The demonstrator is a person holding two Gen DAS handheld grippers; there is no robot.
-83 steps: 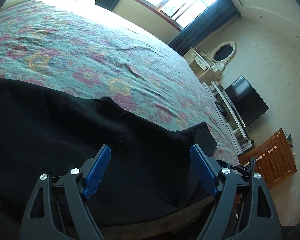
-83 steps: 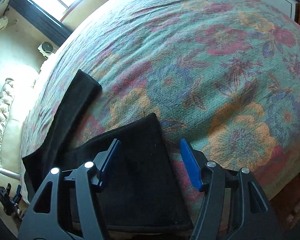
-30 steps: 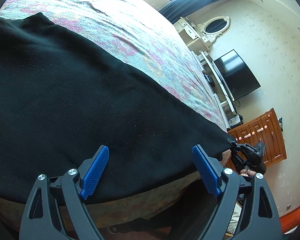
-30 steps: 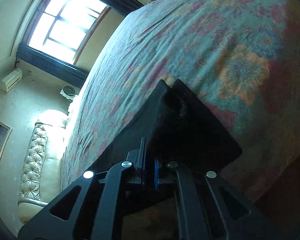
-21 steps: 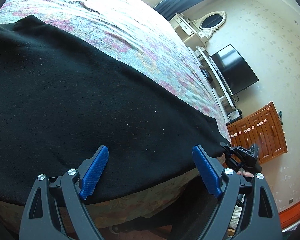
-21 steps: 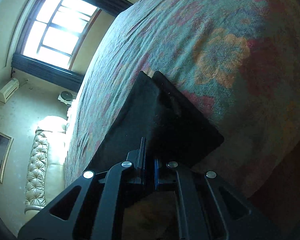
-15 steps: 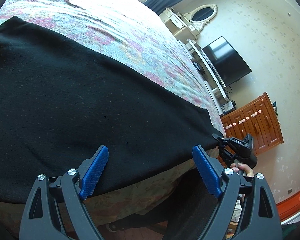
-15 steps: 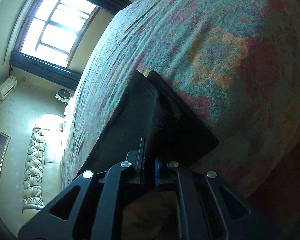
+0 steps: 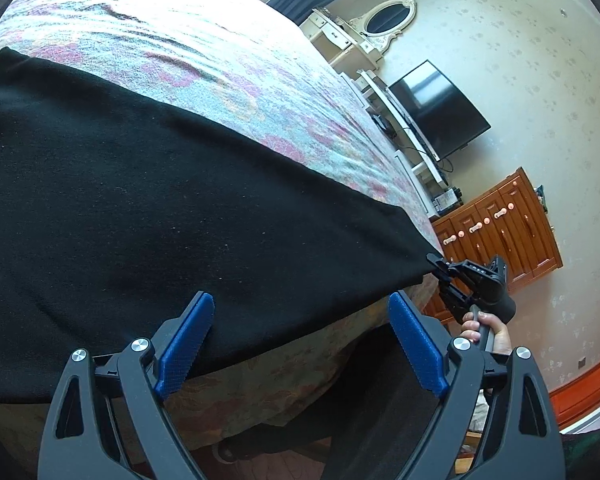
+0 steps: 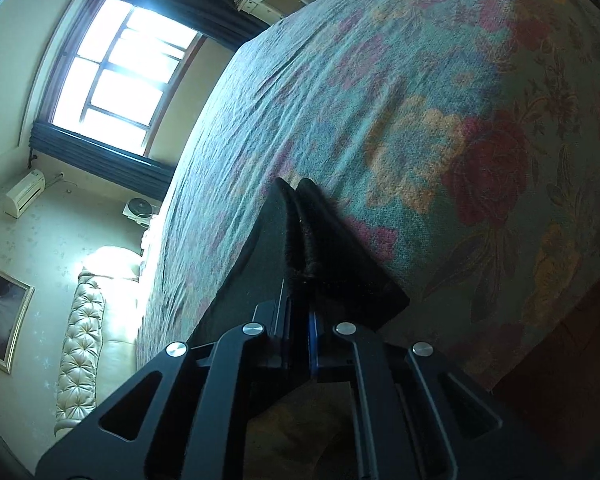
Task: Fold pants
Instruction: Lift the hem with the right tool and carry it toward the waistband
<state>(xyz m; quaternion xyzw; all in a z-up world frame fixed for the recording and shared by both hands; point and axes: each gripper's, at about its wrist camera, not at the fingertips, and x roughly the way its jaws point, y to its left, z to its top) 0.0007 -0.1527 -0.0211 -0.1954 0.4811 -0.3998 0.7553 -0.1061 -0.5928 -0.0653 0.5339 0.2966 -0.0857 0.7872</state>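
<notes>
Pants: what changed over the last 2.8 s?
The right claw, open over a pant leg 2.8 s ago, closed on the black pants at their end and pulled it toward the bed edge, so the spread legs now lie together and straight. The left claw stayed open, holding nothing.

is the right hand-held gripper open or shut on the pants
Shut: the right hand-held gripper has its blue pads pressed together on the black pants hem.

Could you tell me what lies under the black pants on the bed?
The black pants lie on the floral bedspread, which shows along their edges. Whatever is beneath the fabric itself is covered.
</notes>
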